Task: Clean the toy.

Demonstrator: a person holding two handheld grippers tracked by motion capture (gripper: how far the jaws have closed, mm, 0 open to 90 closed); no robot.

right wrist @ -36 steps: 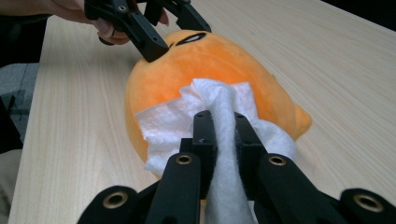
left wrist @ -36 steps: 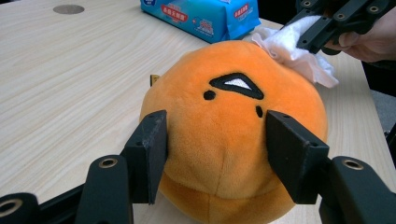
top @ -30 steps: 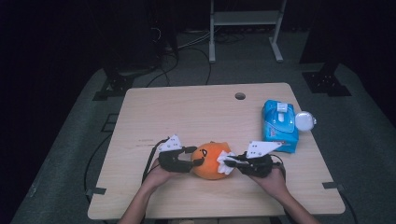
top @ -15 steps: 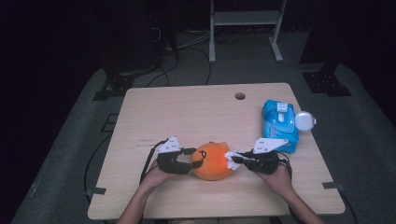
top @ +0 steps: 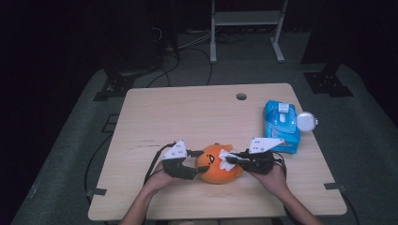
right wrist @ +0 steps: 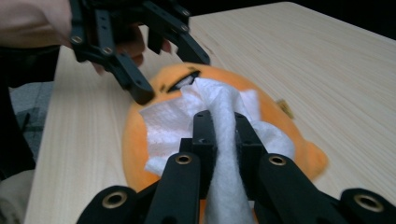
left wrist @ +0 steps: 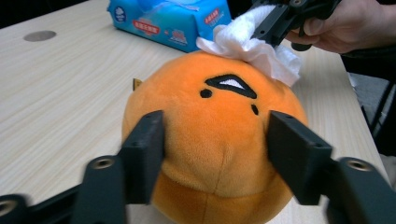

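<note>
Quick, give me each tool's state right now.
Left tool: jaws just been opening, straddling the orange plush toy; grip cannot be told.
Right tool: closed on the white tissue.

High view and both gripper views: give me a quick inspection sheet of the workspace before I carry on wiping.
Surface: light wooden table with a round hole near the far edge.
Job's things: orange plush toy near the front edge; white wipe lying on top of it.
Clutter: blue wipes pack at far right, a small white round object beside it.
Grippers: left gripper has just been opening, jaws either side of the toy, not pressing; right gripper shut on the wipe.
Cables: a black one trails from the left gripper; more on the floor beyond the table.
Surroundings: dark room, grey floor mat, metal frame legs behind.
</note>
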